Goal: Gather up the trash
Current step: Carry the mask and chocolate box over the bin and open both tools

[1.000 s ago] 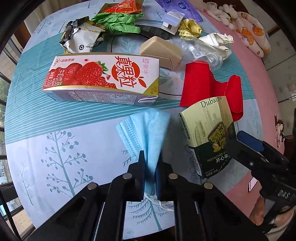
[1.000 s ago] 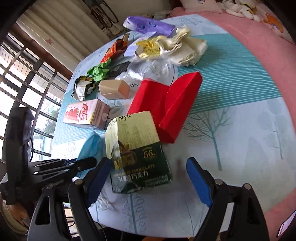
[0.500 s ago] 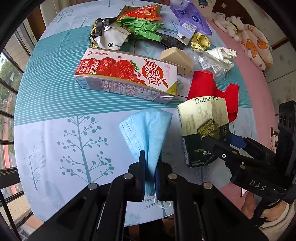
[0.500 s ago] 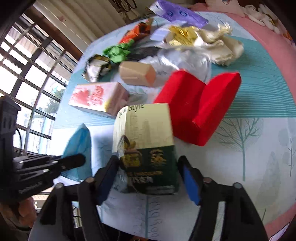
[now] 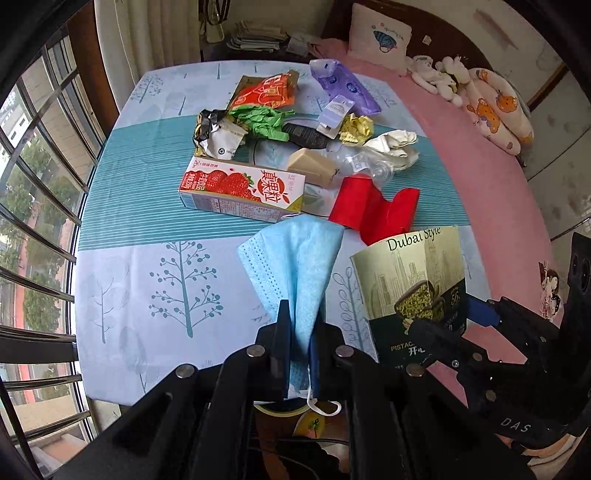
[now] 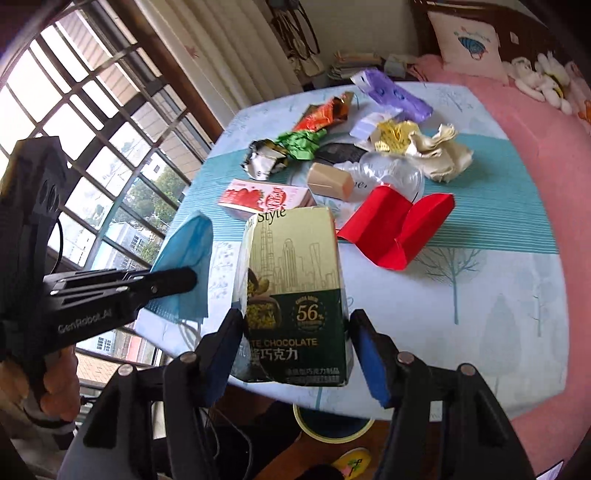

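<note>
Left wrist: hand-held gripper [image 5: 297,347] pinches pleated, soft blue mask [image 5: 295,262].

Mask [image 5: 295,266] pinched in left gripper [image 5: 297,354], left of chocolate box [image 5: 413,291] held between right gripper [image 6: 295,347] fingers. Behind both, on table [image 5: 147,229]: milk carton [image 5: 242,192] left, folded card [image 5: 373,210] right, wrapper heap [image 5: 280,114] beyond.

A pink bed [image 5: 480,177] lies right of the tools, plush toys [image 5: 443,79] and a pillow [image 5: 378,35] far ahead, barred windows [image 6: 92,147] left.
</note>
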Demonstrator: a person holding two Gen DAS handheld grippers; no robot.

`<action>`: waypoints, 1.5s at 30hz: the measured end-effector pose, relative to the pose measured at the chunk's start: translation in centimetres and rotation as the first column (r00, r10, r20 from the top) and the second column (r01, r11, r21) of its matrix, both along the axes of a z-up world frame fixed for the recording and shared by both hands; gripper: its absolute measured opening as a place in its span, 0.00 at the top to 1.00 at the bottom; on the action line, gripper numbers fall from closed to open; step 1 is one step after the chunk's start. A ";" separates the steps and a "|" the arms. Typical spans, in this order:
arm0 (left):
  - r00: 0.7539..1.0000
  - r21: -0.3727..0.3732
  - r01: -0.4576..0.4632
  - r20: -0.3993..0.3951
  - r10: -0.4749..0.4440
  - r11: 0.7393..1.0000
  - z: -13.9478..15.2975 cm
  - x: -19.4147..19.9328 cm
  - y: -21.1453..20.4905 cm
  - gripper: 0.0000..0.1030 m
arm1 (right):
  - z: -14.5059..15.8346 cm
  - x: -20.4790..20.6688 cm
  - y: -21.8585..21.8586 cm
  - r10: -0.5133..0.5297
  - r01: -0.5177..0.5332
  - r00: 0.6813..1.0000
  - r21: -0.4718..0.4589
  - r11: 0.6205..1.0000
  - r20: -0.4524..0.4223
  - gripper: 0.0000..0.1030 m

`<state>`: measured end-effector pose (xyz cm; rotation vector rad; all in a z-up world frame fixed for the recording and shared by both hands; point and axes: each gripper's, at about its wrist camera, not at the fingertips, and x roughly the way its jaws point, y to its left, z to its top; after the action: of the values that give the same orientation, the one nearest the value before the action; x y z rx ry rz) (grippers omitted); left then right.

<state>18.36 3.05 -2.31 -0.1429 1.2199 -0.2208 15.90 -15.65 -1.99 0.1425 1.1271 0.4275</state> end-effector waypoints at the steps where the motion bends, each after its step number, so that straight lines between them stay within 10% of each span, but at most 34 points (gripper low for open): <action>1: 1.000 0.001 -0.002 0.014 0.002 1.000 0.4 -0.5 -0.6 0.94 | 0.6 -0.8 -0.3 0.008 -0.008 1.000 0.001 1.000 0.012 0.42; 12: 0.995 0.058 -0.027 0.096 0.022 0.998 2.3 -11.8 -5.0 0.94 | 2.6 -8.6 -2.0 0.111 -0.111 0.992 0.006 0.994 0.053 0.42; 27: 0.998 0.081 0.028 -0.058 -0.023 0.996 -3.4 -17.4 -6.3 0.94 | -3.6 -16.0 -3.1 0.081 -0.083 0.990 -0.012 0.996 -0.111 0.42; 45: 0.977 0.104 0.103 -0.198 -0.081 0.989 -26.7 -16.1 -4.1 0.94 | -27.2 -18.0 0.7 -0.141 0.084 0.948 -0.204 0.975 -0.284 0.41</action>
<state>2.24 -1.05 -29.06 -0.0086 1.4312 -0.2209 -2.10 -14.98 -29.22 0.1052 1.4420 0.1969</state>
